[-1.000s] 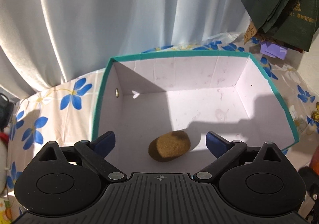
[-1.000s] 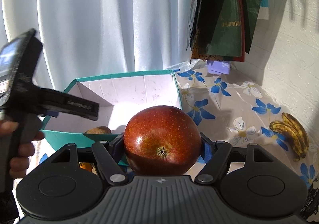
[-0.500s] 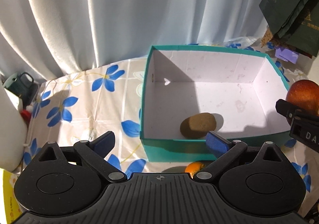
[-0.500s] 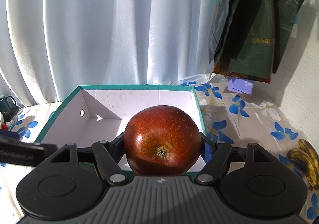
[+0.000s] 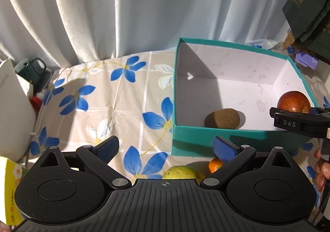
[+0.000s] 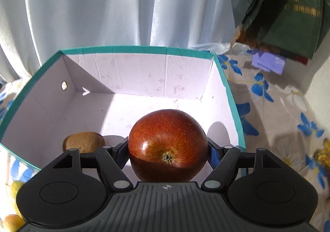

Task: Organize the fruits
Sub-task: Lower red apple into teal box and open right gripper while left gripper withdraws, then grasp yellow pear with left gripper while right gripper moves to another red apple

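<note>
One fruit in box [image 5: 233,135] so far: kiwi [image 5: 222,118], near front wall. Left gripper [image 5: 166,147] empty, fingers apart, outside box; green fruit [image 5: 179,171], orange [image 5: 214,165] still outside, before front wall. Right gripper [image 6: 168,154] clamps apple [image 6: 168,146] above box, not yet released.

apple [image 6: 168,145]: red, glossy, calyx toward camera, clamped over box | box [image 6: 134,49]: teal outside, white inside, open-topped | kiwi [image 6: 84,142]: brown, on its side, box floor near front wall | orange [image 5: 214,165] and yellow-green fruit [image 5: 181,172]: on cloth just before box
</note>
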